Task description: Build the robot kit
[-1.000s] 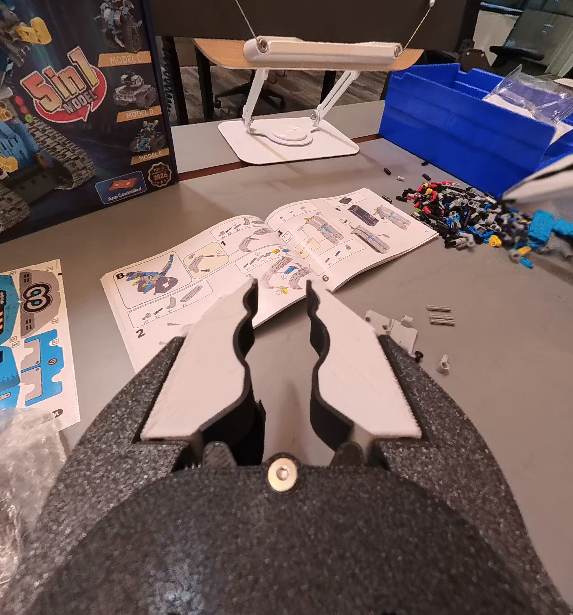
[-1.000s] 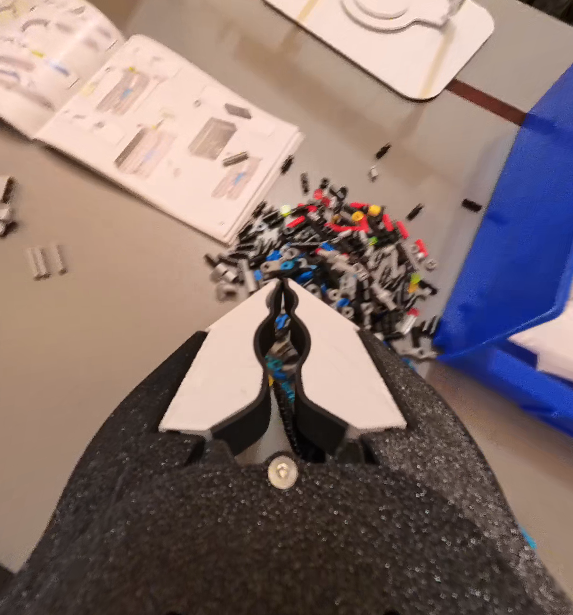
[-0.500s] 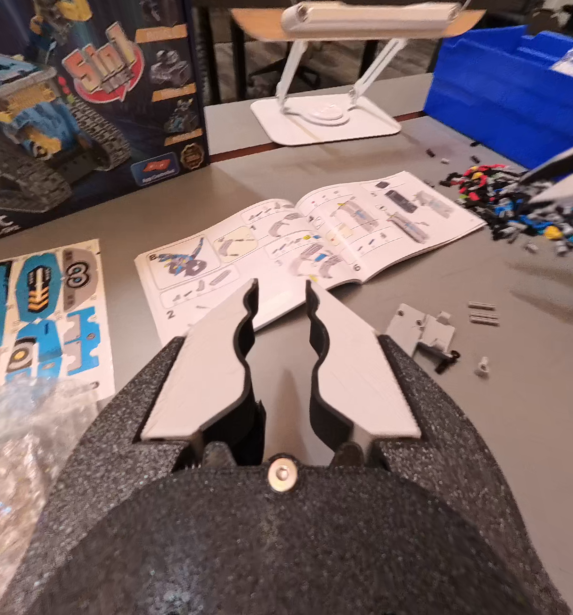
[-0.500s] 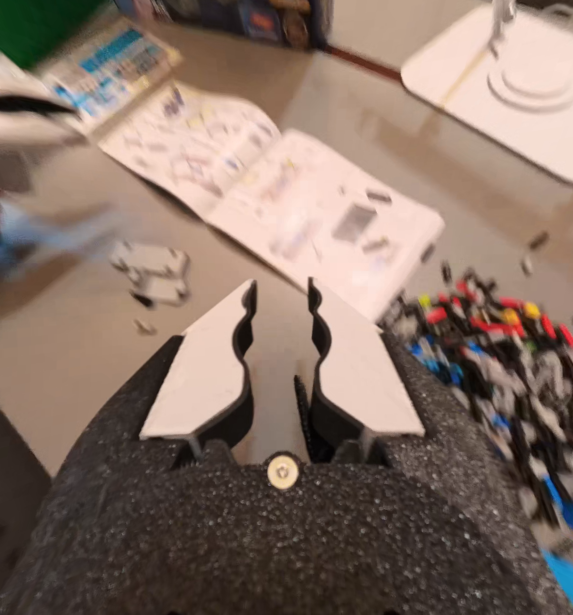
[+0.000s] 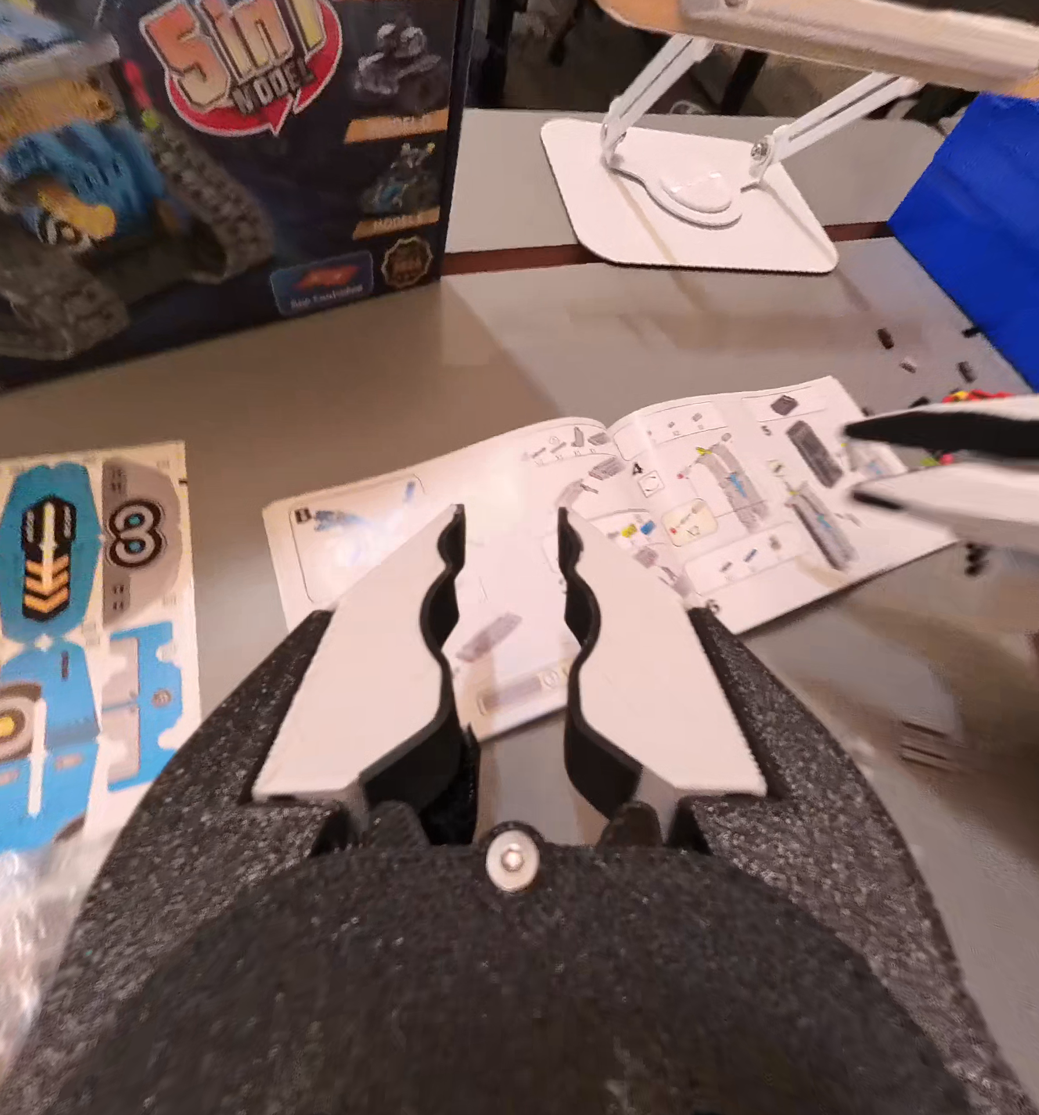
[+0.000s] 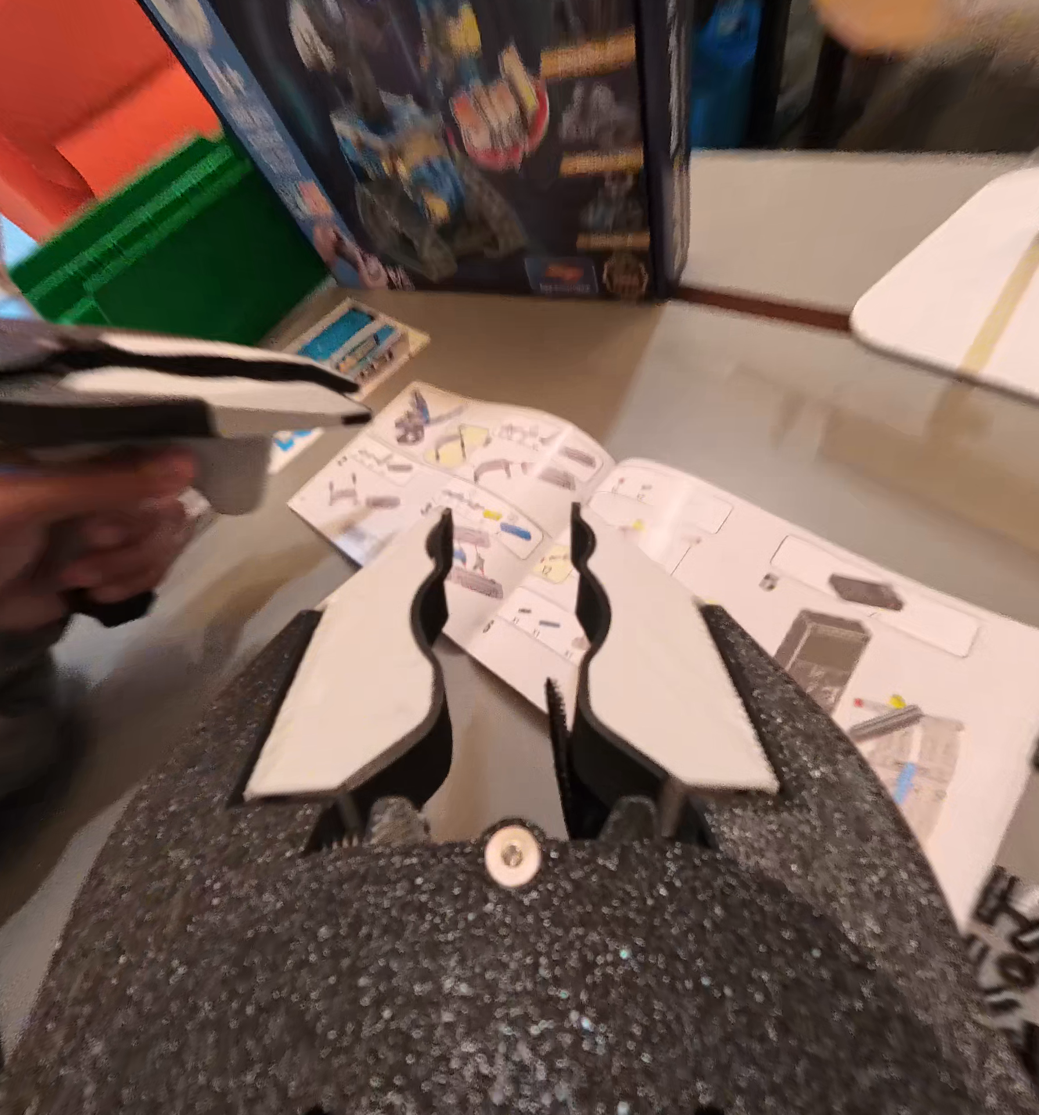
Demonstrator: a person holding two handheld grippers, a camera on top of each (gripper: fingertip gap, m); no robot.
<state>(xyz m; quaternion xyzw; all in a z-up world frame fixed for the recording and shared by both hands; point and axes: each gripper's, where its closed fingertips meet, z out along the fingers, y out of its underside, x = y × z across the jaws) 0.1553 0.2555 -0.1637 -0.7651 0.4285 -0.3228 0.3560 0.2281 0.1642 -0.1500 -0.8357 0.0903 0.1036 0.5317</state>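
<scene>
Hovering over the grey desk, both empty: left gripper spread at frame centre above the open instruction booklet; right gripper likewise spread over the same booklet, lower centre. Lying left of frame, sticker sheet; standing upper left, toy box; showing upper right, white stand and blue bin.

- Worktop: plain grey-beige.
- Instruction booklet: white pages, grey diagrams, small yellow and blue accents.
- Sticker sheet: blue and grey shapes, yellow chevrons on black.
- Box: dark navy, red-and-yellow emblem.
- Bin: solid blue.
- Stand: white.
- Crate: green; an orange surface behind it.
- Left gripper: white fingers, black lining, speckled black body.
</scene>
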